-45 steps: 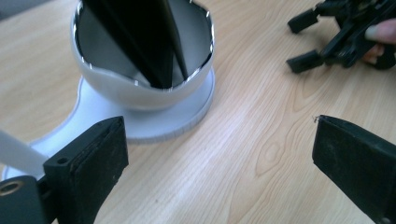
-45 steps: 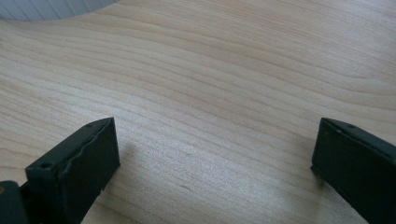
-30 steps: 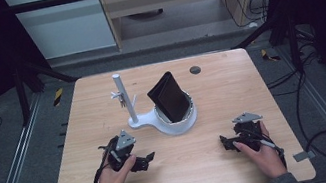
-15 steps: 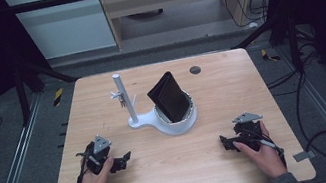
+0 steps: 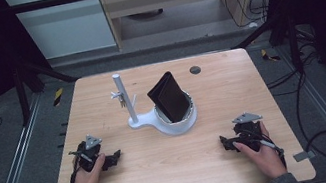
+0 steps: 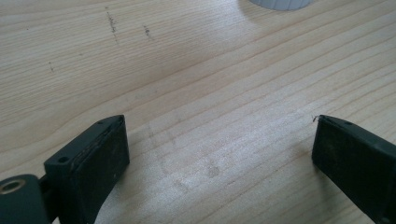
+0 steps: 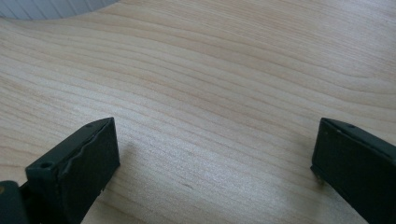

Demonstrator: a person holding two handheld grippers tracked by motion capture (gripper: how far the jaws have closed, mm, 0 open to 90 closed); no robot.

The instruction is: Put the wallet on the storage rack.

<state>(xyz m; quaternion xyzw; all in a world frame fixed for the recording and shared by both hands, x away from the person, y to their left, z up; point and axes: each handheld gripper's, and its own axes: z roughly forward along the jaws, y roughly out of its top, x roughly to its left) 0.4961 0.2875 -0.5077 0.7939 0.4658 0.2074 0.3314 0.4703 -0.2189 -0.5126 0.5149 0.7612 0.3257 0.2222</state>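
We hold the left gripper [image 5: 114,157] at the lower left of the high view, resting low on the wooden surface [image 5: 231,84], with our left hand [image 5: 86,178] wrapped around it and its grey three-cornered plate on top. In the left gripper view its jaws stand wide apart, one at the lower left of the frame and one at the lower right, with nothing but bare wood grain between them. A sliver of the white stand's base [image 6: 280,3] shows at the top edge of that frame.

The right gripper [image 5: 224,142] sits at the lower right of the high view, also low on the surface, gripped by our right hand [image 5: 262,152]. The right gripper view shows its jaws spread just as wide and holding nothing; a ribbed white edge shows in the upper left corner of that frame.

The black wallet [image 5: 169,97] stands tilted in the round white holder [image 5: 176,122] at the centre of the high view, well apart from both grippers and between them. The holder is joined to a white base carrying an upright post [image 5: 121,94] with a small clip, just left of the wallet. A small dark disc [image 5: 195,70] lies on the surface above and right of the wallet.
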